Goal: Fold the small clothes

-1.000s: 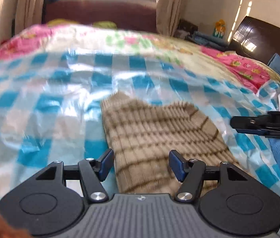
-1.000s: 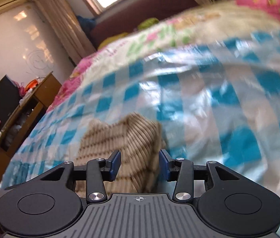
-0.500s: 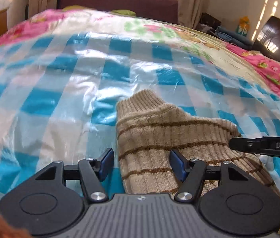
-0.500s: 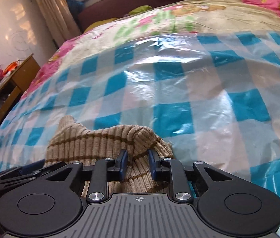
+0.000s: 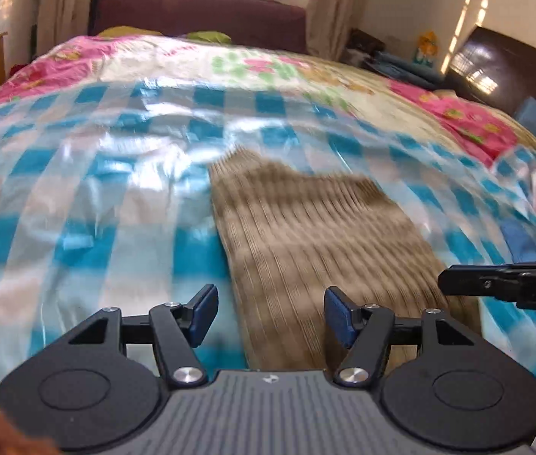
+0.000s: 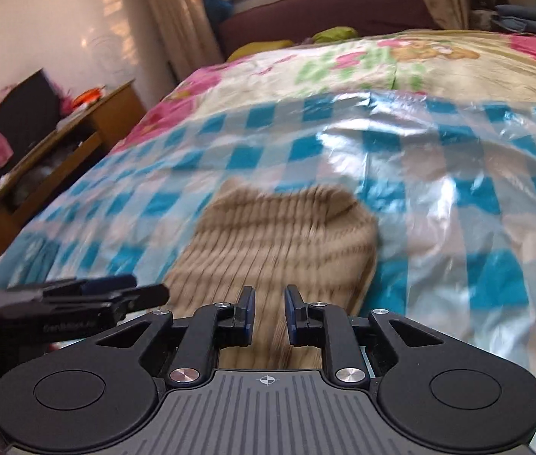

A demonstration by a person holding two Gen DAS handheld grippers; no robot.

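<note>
A small beige ribbed knit garment with brown stripes lies flat on the blue-and-white checked plastic sheet; it also shows in the right wrist view. My left gripper is open above the garment's near left edge, holding nothing. My right gripper hovers over the garment's near end with jaws narrowly apart and nothing pinched between them. The right gripper shows from the side in the left wrist view, and the left gripper in the right wrist view. Both views are motion-blurred.
The sheet covers a bed with a pink and floral quilt. A dark red sofa stands under the window. A wooden desk stands left of the bed, a dark headboard at right.
Both grippers have drawn back and up from the garment. The right gripper, nearly shut around a raised fold half a second ago, has let it go. The garment lies flatter.
</note>
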